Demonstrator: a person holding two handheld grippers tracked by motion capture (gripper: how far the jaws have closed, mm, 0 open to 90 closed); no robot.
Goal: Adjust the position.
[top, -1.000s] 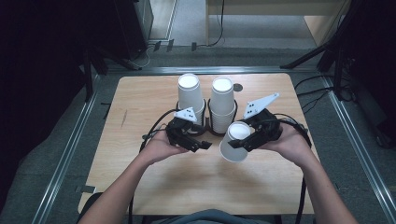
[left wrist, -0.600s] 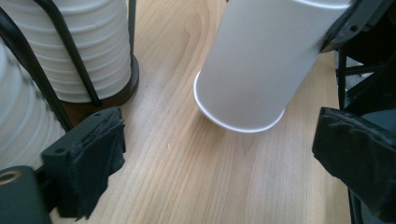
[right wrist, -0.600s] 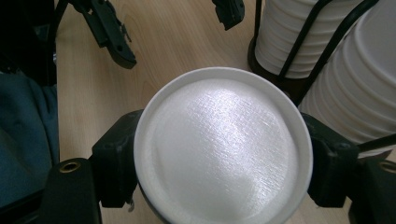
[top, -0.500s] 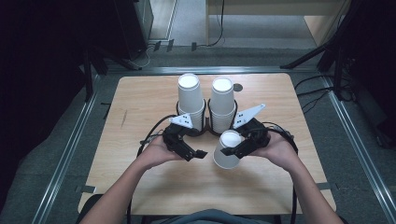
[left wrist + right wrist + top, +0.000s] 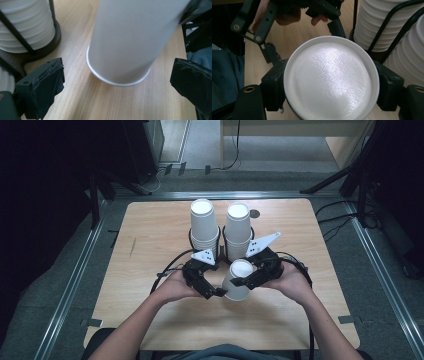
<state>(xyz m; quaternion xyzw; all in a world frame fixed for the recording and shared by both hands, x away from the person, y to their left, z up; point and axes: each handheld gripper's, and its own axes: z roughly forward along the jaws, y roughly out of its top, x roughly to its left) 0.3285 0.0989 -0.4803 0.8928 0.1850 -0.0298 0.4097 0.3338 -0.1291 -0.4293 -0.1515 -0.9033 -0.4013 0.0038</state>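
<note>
A white paper cup (image 5: 241, 270), upside down and tilted, is held just off the wooden table (image 5: 150, 235) in front of two cup stacks. My right gripper (image 5: 243, 283) is shut on it, and its jaws press the cup's (image 5: 329, 77) sides in the right gripper view. My left gripper (image 5: 212, 288) sits at the cup's left. Its jaws have just been opening and now stand wide. In the left gripper view the cup (image 5: 130, 40) rises ahead between the black pads (image 5: 47, 85), which do not touch it. Its rim is close to the wood.
Two tall stacks of upside-down white cups stand in black wire holders, the left stack (image 5: 204, 225) and the right stack (image 5: 237, 227), just behind the grippers. Cables trail from both grippers across the table. Metal rails and dark floor surround the table.
Both hands have come down and nearer the front edge, bringing the cup lower over the table. The left gripper's jaws have spread wider beside the cup.
</note>
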